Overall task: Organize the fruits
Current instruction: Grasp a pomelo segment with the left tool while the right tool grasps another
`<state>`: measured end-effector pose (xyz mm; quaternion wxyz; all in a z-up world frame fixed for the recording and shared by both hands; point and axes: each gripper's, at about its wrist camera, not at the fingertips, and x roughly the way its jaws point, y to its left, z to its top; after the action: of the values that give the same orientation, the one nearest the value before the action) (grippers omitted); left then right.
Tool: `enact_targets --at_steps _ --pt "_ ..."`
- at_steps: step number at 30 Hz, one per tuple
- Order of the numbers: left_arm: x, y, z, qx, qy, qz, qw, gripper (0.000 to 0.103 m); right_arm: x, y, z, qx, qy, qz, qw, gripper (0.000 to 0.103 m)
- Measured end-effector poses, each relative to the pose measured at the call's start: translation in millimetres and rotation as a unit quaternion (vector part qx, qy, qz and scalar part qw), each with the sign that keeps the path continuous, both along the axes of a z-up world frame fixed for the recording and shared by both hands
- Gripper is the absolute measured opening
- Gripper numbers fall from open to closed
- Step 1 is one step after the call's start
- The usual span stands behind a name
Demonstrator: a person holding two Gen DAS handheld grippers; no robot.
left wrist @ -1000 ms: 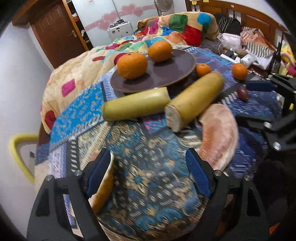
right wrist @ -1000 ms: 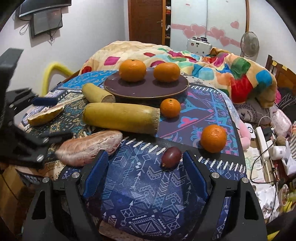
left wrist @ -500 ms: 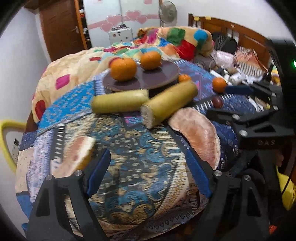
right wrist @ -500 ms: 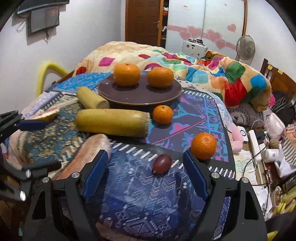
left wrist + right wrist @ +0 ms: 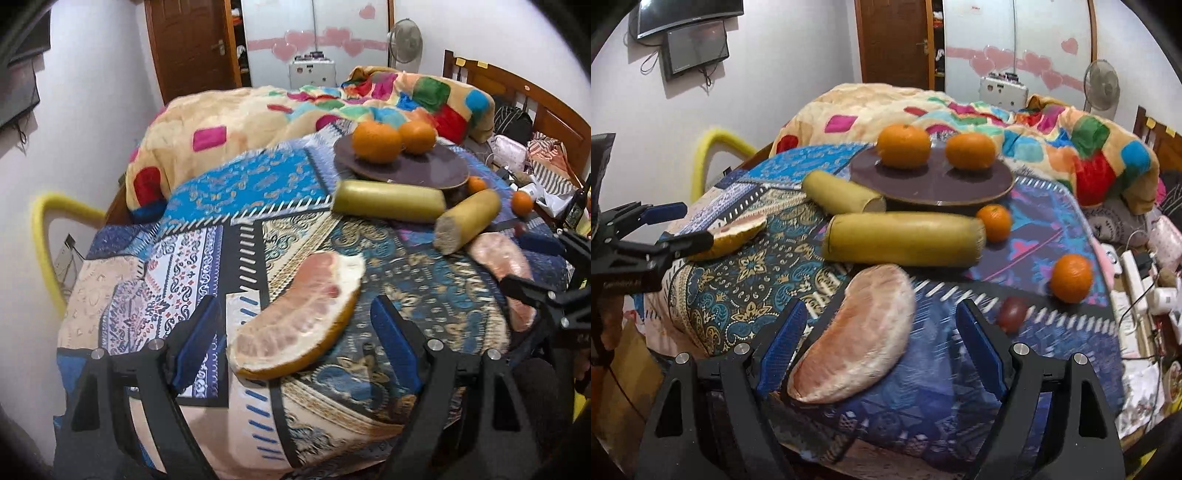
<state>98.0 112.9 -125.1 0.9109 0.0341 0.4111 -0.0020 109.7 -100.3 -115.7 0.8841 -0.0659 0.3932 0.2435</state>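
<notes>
**Ana:** How did the left hand-held gripper [image 5: 295, 341] stand?

**Ben:** Its jaws were spread wide, holding nothing. A pomelo wedge with rind [image 5: 301, 317] lay between the blue pads [image 5: 195, 338], near the front left edge of the counter [image 5: 207, 206], touching neither pad as far as could be seen.

**Ana:** And the right hand-held gripper [image 5: 882, 345]?

**Ben:** Equally wide and empty. A peeled pomelo segment [image 5: 862, 336] lay between its fingers at the front edge, close to the left pad [image 5: 783, 339]; whether they touched could not be told.

**Ana:** Where was the other fruit?

**Ben:** Two oranges [image 5: 904, 146] sat on a dark brown plate [image 5: 931, 184] toward the far edge. Two yellowish cylinders, one long [image 5: 905, 240] and one short [image 5: 842, 192], lay just in front of the plate, the short one nearer the left edge. A small orange [image 5: 994, 222] sat beside the long cylinder's right end, another orange [image 5: 1071, 277] near the right edge, and a dark reddish fruit [image 5: 1012, 314] just beside the right finger.

**Ana:** And the surroundings?

**Ben:** A patterned blue cloth [image 5: 746, 273] covered the counter. Behind it stood a bed with a colourful patchwork blanket [image 5: 1071, 136], a brown door [image 5: 894, 37], a fan [image 5: 1102, 85] and a wall screen [image 5: 696, 48].
</notes>
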Motion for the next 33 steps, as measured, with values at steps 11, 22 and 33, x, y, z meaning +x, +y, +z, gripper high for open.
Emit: enact_targets --at_steps 11,22,33 --pt "25 -5 -24 -0.008 0.026 -0.044 0.9987 0.084 3 6 -11 -0.009 -0.001 -0.004 1.0 0.08" --pt "15 -4 -20 -0.028 0.036 -0.04 0.9981 0.061 -3 -3 -7 -0.012 -0.009 0.011 1.0 0.046" --pt "-12 -31 -4 0.012 0.003 -0.034 0.9993 0.037 -6 -16 -2 0.012 0.003 0.011 1.0 0.04"
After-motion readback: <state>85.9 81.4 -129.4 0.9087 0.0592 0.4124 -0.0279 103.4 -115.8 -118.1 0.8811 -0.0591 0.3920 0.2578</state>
